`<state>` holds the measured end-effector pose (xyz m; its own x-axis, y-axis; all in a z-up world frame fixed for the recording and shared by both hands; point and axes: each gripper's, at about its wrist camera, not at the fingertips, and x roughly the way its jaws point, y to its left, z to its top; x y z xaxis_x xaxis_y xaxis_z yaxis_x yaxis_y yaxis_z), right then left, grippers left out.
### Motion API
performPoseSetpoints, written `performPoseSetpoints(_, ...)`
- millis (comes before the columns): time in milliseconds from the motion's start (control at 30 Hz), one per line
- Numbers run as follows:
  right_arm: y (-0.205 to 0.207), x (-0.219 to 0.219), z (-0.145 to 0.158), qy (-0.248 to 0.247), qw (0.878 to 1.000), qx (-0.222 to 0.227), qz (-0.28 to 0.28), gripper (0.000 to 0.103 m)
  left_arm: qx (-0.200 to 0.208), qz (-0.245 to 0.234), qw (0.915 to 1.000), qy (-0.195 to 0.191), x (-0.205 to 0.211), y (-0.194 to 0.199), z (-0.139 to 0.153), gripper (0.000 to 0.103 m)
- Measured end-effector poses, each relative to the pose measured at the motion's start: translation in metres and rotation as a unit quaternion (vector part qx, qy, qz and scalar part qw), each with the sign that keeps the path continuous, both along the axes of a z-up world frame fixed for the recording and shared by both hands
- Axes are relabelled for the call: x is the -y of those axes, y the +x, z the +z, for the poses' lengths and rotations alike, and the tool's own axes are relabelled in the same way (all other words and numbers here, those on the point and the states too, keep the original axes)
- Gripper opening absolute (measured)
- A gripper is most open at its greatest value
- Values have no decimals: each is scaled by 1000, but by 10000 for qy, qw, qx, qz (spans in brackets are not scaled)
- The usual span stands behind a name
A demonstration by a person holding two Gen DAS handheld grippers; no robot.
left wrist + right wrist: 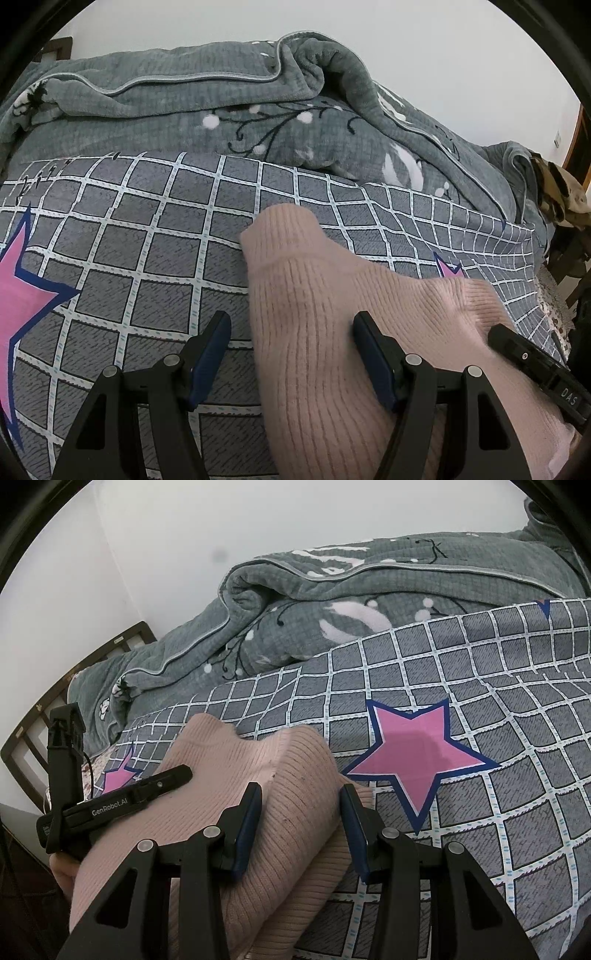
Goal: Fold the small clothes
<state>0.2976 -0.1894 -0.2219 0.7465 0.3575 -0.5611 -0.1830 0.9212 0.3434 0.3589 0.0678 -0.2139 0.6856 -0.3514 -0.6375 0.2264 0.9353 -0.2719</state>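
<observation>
Nearest, the left hand-held gripper (291,356) stands wide, its right finger resting on the pink knitted garment (332,332) and its left finger over the bedsheet (147,240), gripping nothing. The right hand-held gripper (300,829) is also spread wide, straddling a raised fold of the same garment (288,775) without pinching it. The garment lies bunched on the grey checked, pink-starred sheet of the bed. Beyond it, a rumpled grey blanket (221,96) is heaped along the white wall (406,44).
</observation>
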Motion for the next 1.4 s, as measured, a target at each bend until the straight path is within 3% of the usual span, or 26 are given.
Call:
performPoseSetpoints(433,-2,1,2,44,10000,55,-6,41,42,15,10000,40,0,0,1,67)
performPoseSetpoints(533,-2,2,1,99,9999,38,4,35,98,30,9999,55,0,-2,3,67)
performPoseSetpoints(633,-3,4,1,189,9998,55,-9,18,205,34,9998,-43,-2,-4,6,67)
performPoseSetpoints(733,-3,5,0,223,9997,24,-55,18,344,80,9992,-180,-6,-7,10,65)
performPoseSetpoints(833,-1,6,0,214,9997,-47,-118,30,413,89,9988,-264,-8,-9,12,65)
performPoseSetpoints(933,1,4,-2,210,9997,-97,-62,31,461,82,9987,-204,-6,-11,13,65)
performPoseSetpoints(1000,4,5,-3,242,9996,-125,-45,23,485,75,9987,-159,-4,-11,14,65)
performPoseSetpoints(1033,3,7,-3,351,9994,-67,-4,13,509,84,9985,-157,-4,-12,15,65)
performPoseSetpoints(1200,-12,26,8,997,9937,506,55,10,814,99,9957,-436,-12,-22,23,61)
performPoseSetpoints(1267,-4,26,2,932,9953,247,-92,11,839,70,9957,-390,-9,-22,24,61)
performPoseSetpoints(1333,8,14,-8,555,9981,-220,-145,11,701,68,9973,-217,-4,-17,21,61)
performPoseSetpoints(1400,8,9,-8,344,9990,-246,-176,14,554,88,9984,-94,-1,-13,16,61)
